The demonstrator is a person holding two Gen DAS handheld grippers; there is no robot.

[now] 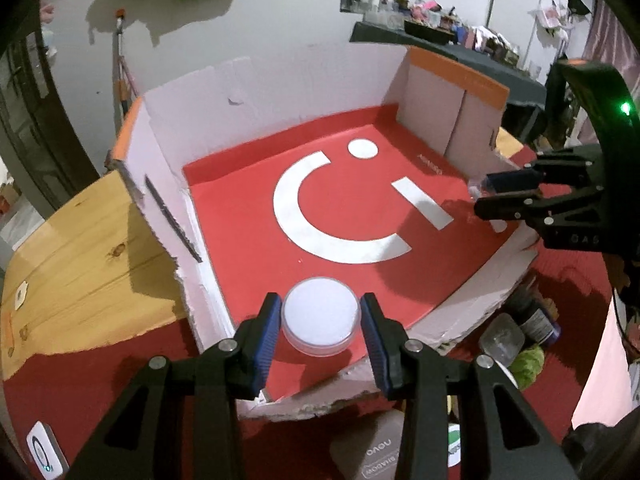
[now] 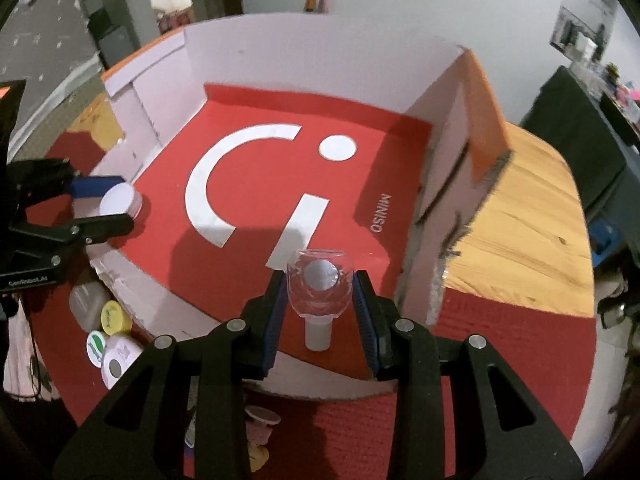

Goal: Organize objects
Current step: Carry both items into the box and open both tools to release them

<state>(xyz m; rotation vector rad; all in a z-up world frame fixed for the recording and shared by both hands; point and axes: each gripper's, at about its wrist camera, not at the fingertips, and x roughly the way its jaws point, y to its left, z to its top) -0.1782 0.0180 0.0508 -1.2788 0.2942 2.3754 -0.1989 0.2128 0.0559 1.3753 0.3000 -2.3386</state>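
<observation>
My left gripper is shut on a round white-lidded jar, held over the near edge of an open cardboard box with a red floor and a white logo. The right wrist view shows that jar at the box's left side, with the left gripper around it. My right gripper is shut on a small clear bottle with a white neck, above the near part of the box. From the left wrist view the right gripper hangs at the box's right wall with the clear bottle barely showing.
The box stands on a wooden table partly covered by a red cloth. Several small jars and bottles lie on the cloth by the box's near wall. A dark table with clutter stands behind.
</observation>
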